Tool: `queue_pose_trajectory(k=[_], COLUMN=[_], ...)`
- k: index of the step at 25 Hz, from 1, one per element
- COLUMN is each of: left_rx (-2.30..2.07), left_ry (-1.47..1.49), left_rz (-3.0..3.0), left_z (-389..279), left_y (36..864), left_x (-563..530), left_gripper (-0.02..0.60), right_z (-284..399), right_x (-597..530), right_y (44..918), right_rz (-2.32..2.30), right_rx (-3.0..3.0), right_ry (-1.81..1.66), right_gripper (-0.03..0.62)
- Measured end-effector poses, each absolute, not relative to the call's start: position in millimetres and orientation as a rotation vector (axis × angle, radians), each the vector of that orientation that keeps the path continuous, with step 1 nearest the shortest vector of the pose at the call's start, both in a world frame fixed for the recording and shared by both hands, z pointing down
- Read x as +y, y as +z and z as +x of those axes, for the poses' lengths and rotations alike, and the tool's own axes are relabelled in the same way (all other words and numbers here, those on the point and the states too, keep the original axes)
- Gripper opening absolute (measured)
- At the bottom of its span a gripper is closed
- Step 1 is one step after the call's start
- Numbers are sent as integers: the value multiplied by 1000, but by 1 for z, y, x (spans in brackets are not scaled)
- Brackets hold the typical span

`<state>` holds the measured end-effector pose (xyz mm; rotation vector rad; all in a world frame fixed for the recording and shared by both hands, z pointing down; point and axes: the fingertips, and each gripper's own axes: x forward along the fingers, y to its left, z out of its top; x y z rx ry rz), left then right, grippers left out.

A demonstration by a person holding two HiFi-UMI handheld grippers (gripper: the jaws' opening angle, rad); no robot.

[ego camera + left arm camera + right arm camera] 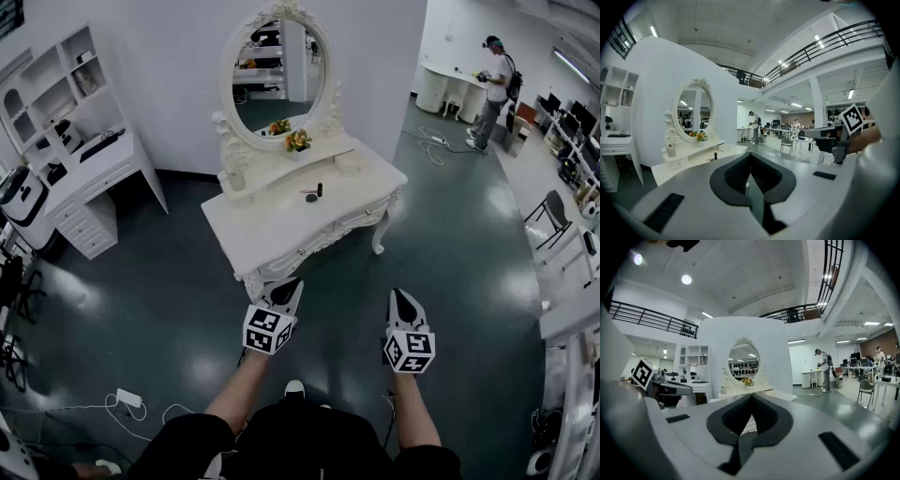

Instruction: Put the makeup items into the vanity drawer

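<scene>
While I stand facing the vanity table point(281, 234), both of my tools hang out in front of me over the dark green floor point(469, 244), short of the table's near edge and touching nothing. My left gripper point(292, 284) has its jaws pressed together tip to tip, and its own view point(750, 157) shows nothing between the pads. My right gripper point(401, 295) is likewise fully closed and empty, the two dark pads meeting at a point in its view point(751, 397). They sit side by side, apart from each other, the left one a little nearer the table.

The makeup items lie on the tabletop, well ahead of both tools: a small dark upright item point(320, 189) and, just beside it on its left, a flat pinkish item point(308, 197). From the left gripper view the dark one shows as a tiny post point(716, 155) on the white top; I cannot tell what kind of cosmetic either is. Below the tabletop, the drawer front point(361, 217) looks flush with the carved apron.

Behind the items rises the oval mirror point(278, 75) with flowers point(298, 141) at its foot. A white desk point(94, 178) with shelves stands off to my left, and a person point(492, 89) stands at a counter far off to my right
</scene>
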<state>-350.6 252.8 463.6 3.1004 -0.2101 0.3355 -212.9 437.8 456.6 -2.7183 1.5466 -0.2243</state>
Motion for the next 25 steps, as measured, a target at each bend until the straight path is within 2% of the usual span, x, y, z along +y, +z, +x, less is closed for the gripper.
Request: queue_pose_trajectory(k=[17,25], left_rx=[-206,-216], left_ry=[379,379], left_rz=[3096,3097], left_z=[-380,-348], left_y=[479,482], left_x=[303,283], left_gripper=[21,21], right_z=[-243,-209], right_x=[473,459], right_y=[468,479], right_rz=[-2656,-2666], right_rx=[1625,1574], right_ry=[-226,-274], right_gripper=[6,6])
